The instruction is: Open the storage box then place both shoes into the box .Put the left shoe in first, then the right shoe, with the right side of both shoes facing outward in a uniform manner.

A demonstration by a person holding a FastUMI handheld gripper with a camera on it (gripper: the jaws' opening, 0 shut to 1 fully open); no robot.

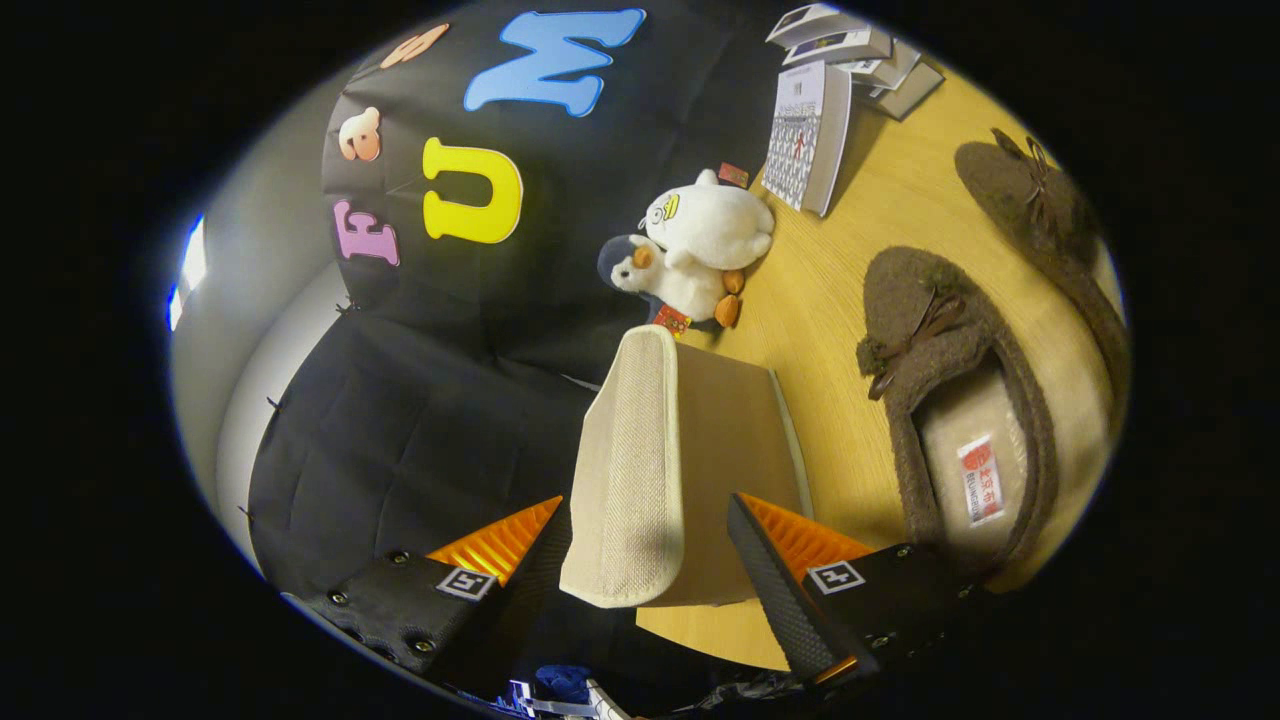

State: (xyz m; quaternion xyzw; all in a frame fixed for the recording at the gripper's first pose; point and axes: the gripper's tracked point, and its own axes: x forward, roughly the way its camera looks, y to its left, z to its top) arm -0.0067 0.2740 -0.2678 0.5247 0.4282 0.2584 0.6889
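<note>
The beige fabric storage box (pixel 735 440) stands on the wooden table (pixel 810 300), seen rolled on its side. Its woven lid (pixel 630 470) lies closed on the box, between my fingers. My gripper (pixel 645 545) is open around the lid's near end. One fingertip (pixel 520 560) lies against the lid's top, while the other fingertip (pixel 770 570) sits in front of the box wall, a small gap off the lid's rim. Two brown fuzzy slippers with bows rest on the table beside the box: the nearer shoe (pixel 950 400) shows its pale insole, and the farther shoe (pixel 1050 230) lies past it.
Two plush penguins (pixel 690 255) lie against the black cloth wall just beyond the box. Behind them a calendar-like card (pixel 808 135) stands beside a stack of small booklets (pixel 850 50). Bare wood shows between the box and the nearer shoe.
</note>
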